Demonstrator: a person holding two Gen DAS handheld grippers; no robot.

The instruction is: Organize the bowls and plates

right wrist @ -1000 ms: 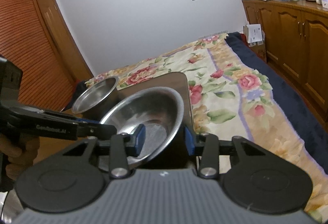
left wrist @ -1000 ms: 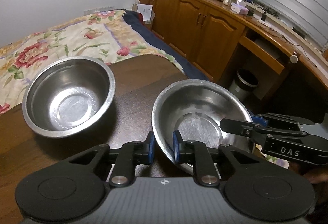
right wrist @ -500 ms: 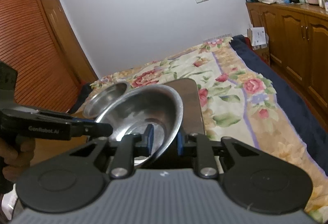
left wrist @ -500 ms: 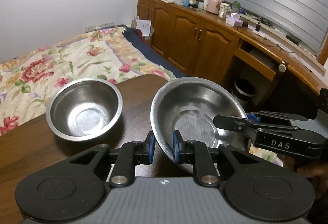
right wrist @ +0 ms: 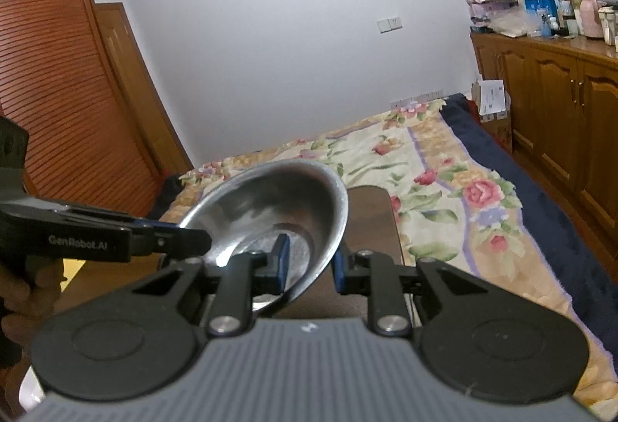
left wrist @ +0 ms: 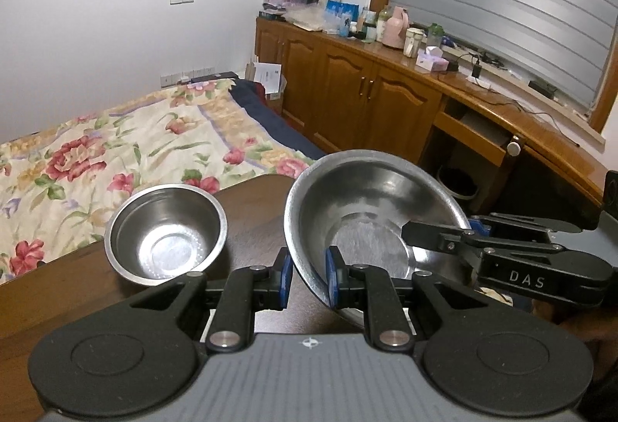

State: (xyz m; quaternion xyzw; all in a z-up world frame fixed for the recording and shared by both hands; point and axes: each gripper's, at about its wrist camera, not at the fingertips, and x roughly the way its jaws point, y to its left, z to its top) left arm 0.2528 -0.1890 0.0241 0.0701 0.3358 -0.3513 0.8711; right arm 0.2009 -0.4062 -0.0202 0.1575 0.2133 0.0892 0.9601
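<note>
right gripper [right wrist: 307, 263] clamped on bowl [right wrist: 270, 198] rim at 6 o'clock, closed in just now | bowl tilted, off the table [right wrist: 370, 221] | left gripper [right wrist: 185, 238] pinching rim at 9 | bed [right wrist: 444, 190] toward 3

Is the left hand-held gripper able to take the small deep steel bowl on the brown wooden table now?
Probably not yet. The left hand-held gripper is shut on the rim of the wide shallow steel bowl, so its jaws are occupied. The small deep steel bowl itself stands uncovered nearby.

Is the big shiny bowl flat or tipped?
Tipped. The big bowl hangs off the table, one rim high, pinched by both grippers' fingers.
</note>
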